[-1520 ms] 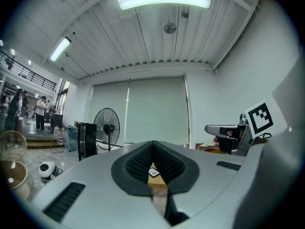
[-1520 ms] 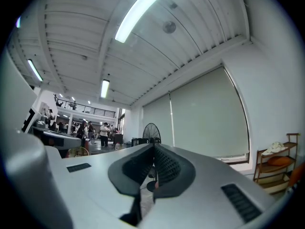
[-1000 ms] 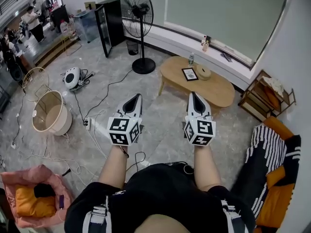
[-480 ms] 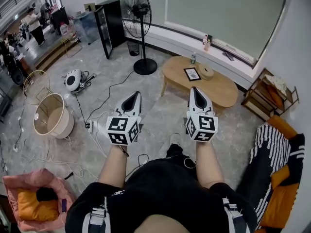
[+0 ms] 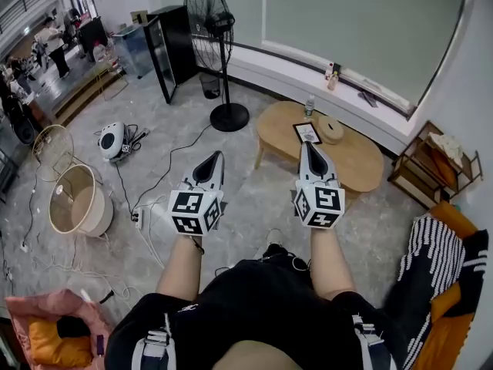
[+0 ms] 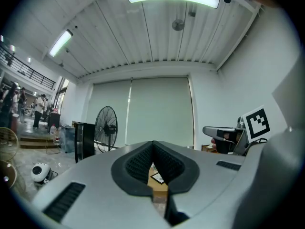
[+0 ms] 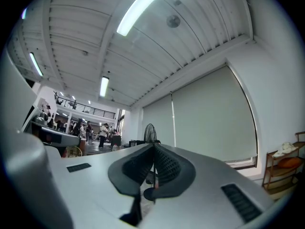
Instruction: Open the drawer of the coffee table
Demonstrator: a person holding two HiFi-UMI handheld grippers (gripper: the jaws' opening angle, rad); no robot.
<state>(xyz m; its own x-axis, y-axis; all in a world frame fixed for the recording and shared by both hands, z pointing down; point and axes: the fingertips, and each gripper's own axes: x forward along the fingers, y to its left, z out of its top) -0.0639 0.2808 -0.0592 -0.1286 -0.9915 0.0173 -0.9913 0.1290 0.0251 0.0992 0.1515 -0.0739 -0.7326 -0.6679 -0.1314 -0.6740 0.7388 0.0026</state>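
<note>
While left claw (image 5: 215, 155) and right claw (image 5: 307, 146) hang side by side over floor (image 5: 254, 206), each pressed together, pinching nothing, oval wooden tabletop (image 5: 356, 157) stands ahead near window wall (image 5: 347, 21), apart from both. Frame (image 5: 307, 132), bottle (image 5: 310, 105) on it. Drawer front not discernible. Fan (image 5: 209, 15) stands left of tabletop.

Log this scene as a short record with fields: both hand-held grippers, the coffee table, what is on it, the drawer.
Left hand-held gripper: shut, empty, held in the air
Right hand-held gripper: shut, empty, held in the air
Coffee table: oval, wooden, ahead of both grippers, untouched
On the table: picture frame, round container, bottle
Drawer: not visible in any view
Nearby: standing fan to the table's left
</note>
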